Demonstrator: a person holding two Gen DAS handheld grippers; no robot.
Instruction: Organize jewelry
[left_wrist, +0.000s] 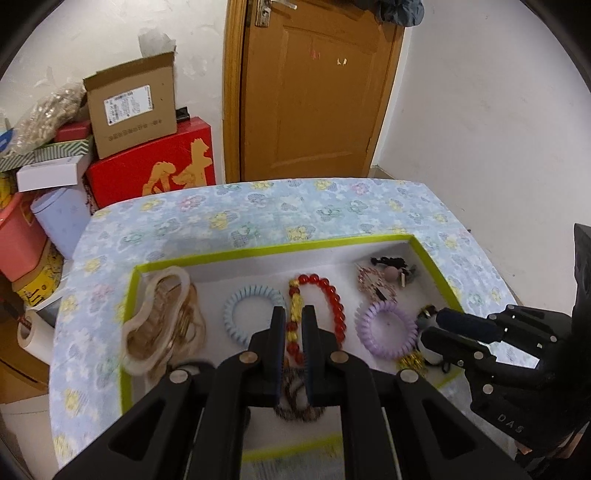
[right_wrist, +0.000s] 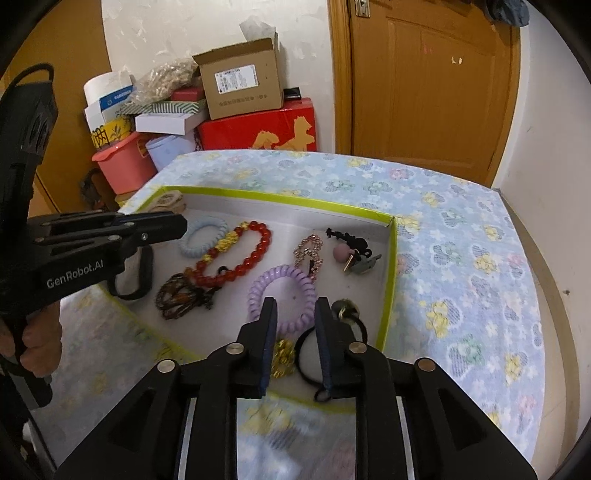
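A shallow white tray with a green rim (left_wrist: 280, 248) (right_wrist: 288, 199) holds the jewelry. In it lie a red bead bracelet (left_wrist: 334, 299) (right_wrist: 255, 254), a blue coil hair tie (left_wrist: 236, 314) (right_wrist: 203, 236), a purple coil hair tie (left_wrist: 386, 328) (right_wrist: 282, 291), a cream hair claw (left_wrist: 155, 321), a brown beaded bracelet (right_wrist: 177, 291), a rhinestone clip (right_wrist: 310, 254) and a black hair tie with a white ball (right_wrist: 308, 354). My left gripper (left_wrist: 293, 314) hovers over the red bracelet, jaws slightly apart, empty. My right gripper (right_wrist: 295, 306) is open above the purple tie and white ball.
The tray sits on a table with a blue flowered cloth (left_wrist: 258, 206) (right_wrist: 461, 258). Stacked boxes (left_wrist: 147, 155) (right_wrist: 240, 92) and a pink bin (right_wrist: 122, 162) stand beyond the table's left side. A wooden door (left_wrist: 314, 85) is behind.
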